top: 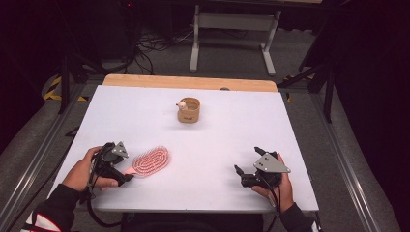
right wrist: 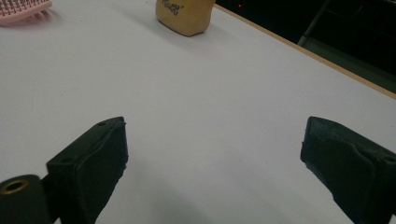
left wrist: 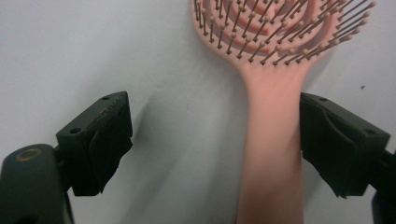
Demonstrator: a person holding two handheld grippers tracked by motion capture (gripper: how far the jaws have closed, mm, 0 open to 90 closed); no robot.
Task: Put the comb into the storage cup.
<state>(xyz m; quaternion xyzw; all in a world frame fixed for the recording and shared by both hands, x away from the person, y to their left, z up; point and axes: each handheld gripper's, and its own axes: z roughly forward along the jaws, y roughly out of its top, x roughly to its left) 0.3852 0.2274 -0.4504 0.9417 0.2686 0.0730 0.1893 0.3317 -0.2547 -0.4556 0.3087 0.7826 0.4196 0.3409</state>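
Note:
A pink hairbrush lies bristles-up on the white table at the front left. My left gripper sits at its handle. In the left gripper view the handle runs between the jaws of the left gripper, close against the right-hand jaw and far from the other. The jaws stand wide and open. My right gripper rests near the front right edge; it is open over bare table with nothing between its fingers.
A tan cup with a small white thing at its rim stands at the middle back of the table; it also appears ahead of the right gripper. A wooden strip borders the far edge. Metal rails flank the table.

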